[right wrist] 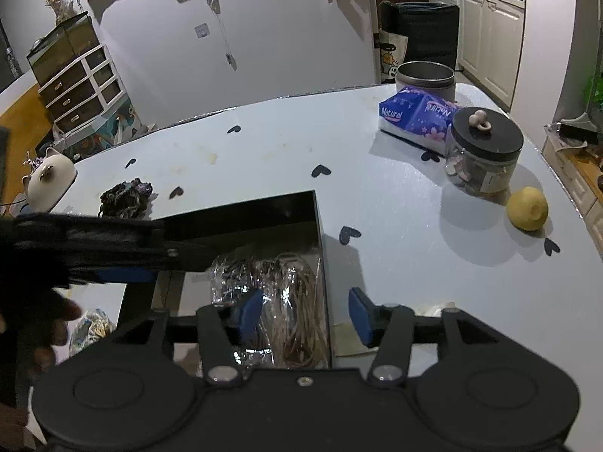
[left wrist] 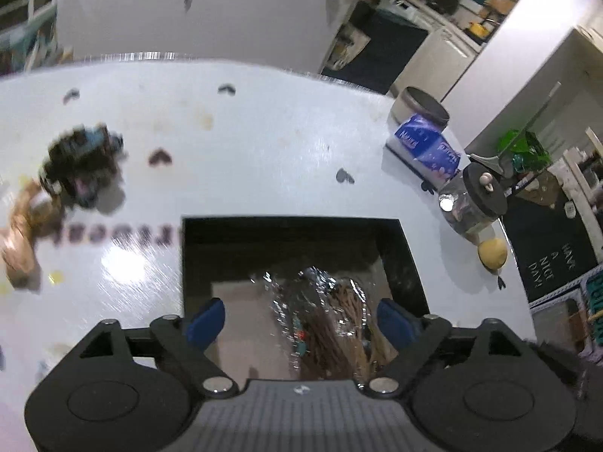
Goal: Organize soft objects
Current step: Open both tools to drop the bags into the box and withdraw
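Observation:
A black open box (left wrist: 395,248) (right wrist: 264,207) sits on the pale blue table. Inside it lies a clear crinkly bag of brown cord (left wrist: 324,316) (right wrist: 294,309). My left gripper (left wrist: 301,320) is open and empty, hovering over the box with the bag between its blue fingers. It also shows in the right wrist view (right wrist: 124,275), reaching in from the left. My right gripper (right wrist: 305,314) is open and empty at the box's near right corner. A dark yarn bundle (left wrist: 81,165) (right wrist: 126,197) lies on the table left of the box. A brown soft item (left wrist: 22,233) lies at the left edge, blurred.
A tissue pack (right wrist: 418,116) (left wrist: 426,147), a metal tin (right wrist: 426,75), a glass jar with black lid (right wrist: 486,150) (left wrist: 475,199) and a yellow round thing (right wrist: 527,209) (left wrist: 492,252) stand at the right. A white cat figure (right wrist: 49,179) sits at the left edge. Another wrapped bundle (right wrist: 92,326) lies left of the box.

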Demonstrator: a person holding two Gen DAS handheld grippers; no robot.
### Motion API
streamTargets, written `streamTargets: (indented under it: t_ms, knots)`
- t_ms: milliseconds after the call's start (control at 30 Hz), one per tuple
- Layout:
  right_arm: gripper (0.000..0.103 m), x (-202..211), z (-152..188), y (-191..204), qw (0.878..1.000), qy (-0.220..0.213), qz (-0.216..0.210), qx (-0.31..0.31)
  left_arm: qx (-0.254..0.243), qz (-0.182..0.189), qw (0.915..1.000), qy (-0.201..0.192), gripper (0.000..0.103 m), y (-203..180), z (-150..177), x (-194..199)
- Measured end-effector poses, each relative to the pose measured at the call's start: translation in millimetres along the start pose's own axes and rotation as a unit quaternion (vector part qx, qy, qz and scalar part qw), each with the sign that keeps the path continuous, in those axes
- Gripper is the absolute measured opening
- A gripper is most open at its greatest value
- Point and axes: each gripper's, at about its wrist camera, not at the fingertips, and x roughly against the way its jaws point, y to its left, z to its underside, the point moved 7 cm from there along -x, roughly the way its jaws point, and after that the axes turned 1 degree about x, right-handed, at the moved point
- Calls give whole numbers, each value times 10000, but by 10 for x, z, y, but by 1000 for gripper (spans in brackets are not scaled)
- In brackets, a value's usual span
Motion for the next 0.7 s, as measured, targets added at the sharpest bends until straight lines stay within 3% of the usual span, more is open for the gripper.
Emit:
streamTargets:
  t_ms: [233,500,700]
  knots:
    - [72,111,-61,67,9996,-238,142,-1,-383,-67,9981,-475,102,130,30,322]
    - [84,343,-111,192,9978,-593,290,-81,-661,-121,9930,-967,103,318,68,716]
    - [101,550,-140,373,9948,-943,378,-96,-721,-169,9886,-1312,103,560,116,1035]
